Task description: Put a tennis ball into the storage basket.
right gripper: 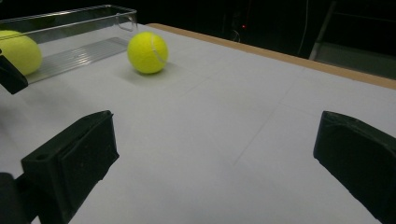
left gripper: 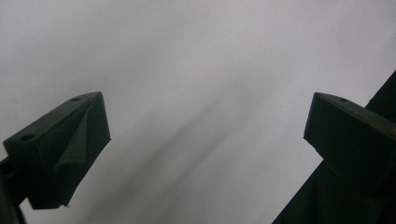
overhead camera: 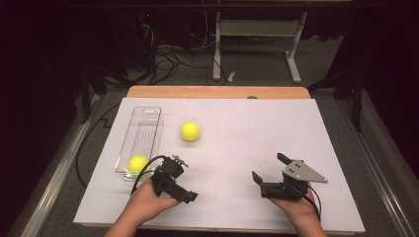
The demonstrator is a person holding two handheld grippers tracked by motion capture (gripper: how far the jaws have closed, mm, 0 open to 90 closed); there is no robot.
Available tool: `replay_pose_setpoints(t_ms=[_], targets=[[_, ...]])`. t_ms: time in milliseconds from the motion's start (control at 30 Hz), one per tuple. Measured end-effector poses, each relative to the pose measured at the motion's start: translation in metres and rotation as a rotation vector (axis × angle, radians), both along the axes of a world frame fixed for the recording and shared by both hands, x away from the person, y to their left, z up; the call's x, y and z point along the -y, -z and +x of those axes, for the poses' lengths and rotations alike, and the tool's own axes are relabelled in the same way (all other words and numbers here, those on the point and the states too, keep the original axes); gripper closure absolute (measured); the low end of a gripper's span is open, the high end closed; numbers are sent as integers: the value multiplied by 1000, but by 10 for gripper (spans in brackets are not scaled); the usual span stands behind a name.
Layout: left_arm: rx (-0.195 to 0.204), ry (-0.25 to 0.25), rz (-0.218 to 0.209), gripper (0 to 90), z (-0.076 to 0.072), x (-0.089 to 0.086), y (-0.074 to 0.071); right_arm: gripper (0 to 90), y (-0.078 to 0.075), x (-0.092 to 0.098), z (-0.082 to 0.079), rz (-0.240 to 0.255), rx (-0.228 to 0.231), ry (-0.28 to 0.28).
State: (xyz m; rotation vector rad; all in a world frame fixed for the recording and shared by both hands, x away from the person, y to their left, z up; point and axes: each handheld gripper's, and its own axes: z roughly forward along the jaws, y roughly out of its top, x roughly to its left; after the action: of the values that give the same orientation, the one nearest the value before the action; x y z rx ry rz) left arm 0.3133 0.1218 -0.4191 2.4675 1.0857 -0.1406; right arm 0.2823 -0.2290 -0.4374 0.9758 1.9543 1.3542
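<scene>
Worktop (overhead camera: 257, 128) covered by a white sheet, a wooden edge showing at the far side. Two yellow tennis balls on it.

Clear plastic tray (overhead camera: 148, 116) lies lengthwise on the left part of the sheet. One tennis ball (overhead camera: 137, 164) sits inside it at the near end — seen in the right gripper view as a yellow curve behind the tray wall. The second ball (overhead camera: 190, 131) rests on the bare sheet just right of the tray, apart from it, roughly mid-depth on the worktop; the right gripper view shows it close to the tray's far corner with a soft shadow under it.

Left gripper (overhead camera: 185, 190) is held in the left hand (overhead camera: 148, 200) at the near edge, just beside the tray's near end, its jaws turned toward the right. Its own view shows the jaws spread wide over bare white sheet, nothing between them.

Right gripper (overhead camera: 269, 168) is held in the right hand (overhead camera: 299, 207) at the near right, grey three-cornered plate on top — jaws set wide apart, empty, pointing left and away toward the loose ball, well short of it.

Beyond the worktop: dark floor, cables, a white desk frame (overhead camera: 257, 29).
</scene>
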Motion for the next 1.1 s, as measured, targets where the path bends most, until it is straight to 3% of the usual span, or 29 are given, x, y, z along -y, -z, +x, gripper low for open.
replay_pose_setpoints(t_ms=[333, 567, 867, 1100], targets=[[-15, -42, -8, 16, 21, 3, -13, 1, 13, 18, -7, 5, -6, 26], [-15, -84, -15, 29, 37, 7, -25, 1, 14, 18, -8, 8, -2, 11], [-20, -124, 35, 7, 59, 13, -43, 1, 11, 17, -11, 21, 19, -15], [-38, -191, 15, 7, 80, 7, -51, 1, 9, 19, -12, 36, 31, -26]])
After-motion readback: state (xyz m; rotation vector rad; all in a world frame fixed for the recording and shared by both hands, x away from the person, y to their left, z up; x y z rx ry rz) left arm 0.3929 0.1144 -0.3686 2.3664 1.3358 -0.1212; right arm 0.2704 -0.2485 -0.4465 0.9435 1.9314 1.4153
